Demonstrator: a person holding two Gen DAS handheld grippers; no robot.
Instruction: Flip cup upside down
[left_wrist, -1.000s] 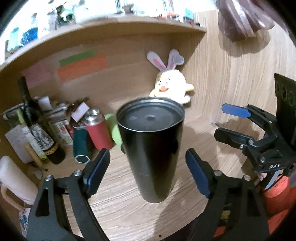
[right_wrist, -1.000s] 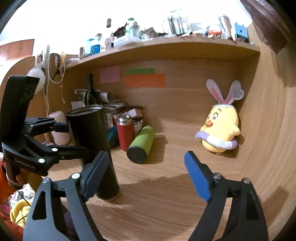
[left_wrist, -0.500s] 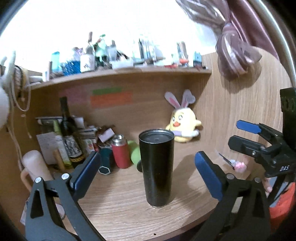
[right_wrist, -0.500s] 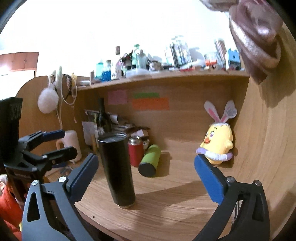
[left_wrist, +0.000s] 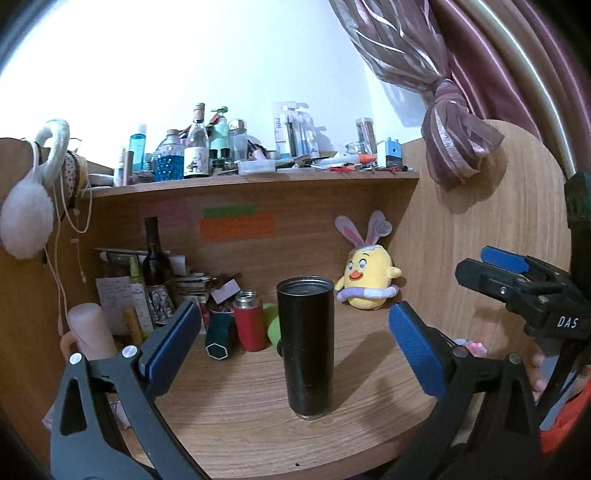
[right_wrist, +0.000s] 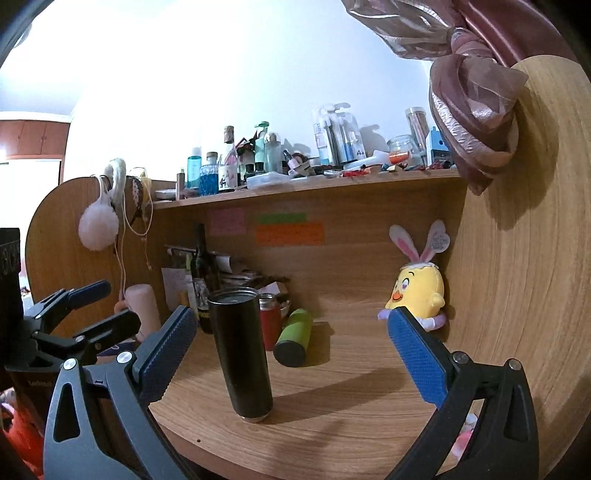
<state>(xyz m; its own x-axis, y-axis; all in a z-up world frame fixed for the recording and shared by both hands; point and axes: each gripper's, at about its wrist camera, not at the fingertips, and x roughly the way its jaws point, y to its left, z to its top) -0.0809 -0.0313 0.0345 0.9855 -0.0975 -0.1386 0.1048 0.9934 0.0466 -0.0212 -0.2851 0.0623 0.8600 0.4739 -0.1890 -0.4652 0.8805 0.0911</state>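
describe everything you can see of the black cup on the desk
The black cup is a tall, slightly tapered tumbler of dark, faintly glossy metal. It stands on its narrower end, where a thin silvery rim meets the wooden desk; the wider end faces up. Only the desk touches it. Both the left gripper and right gripper are open, clear of it.

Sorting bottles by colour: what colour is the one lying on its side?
Lime green bottle with a black end, clearest in the right wrist view.
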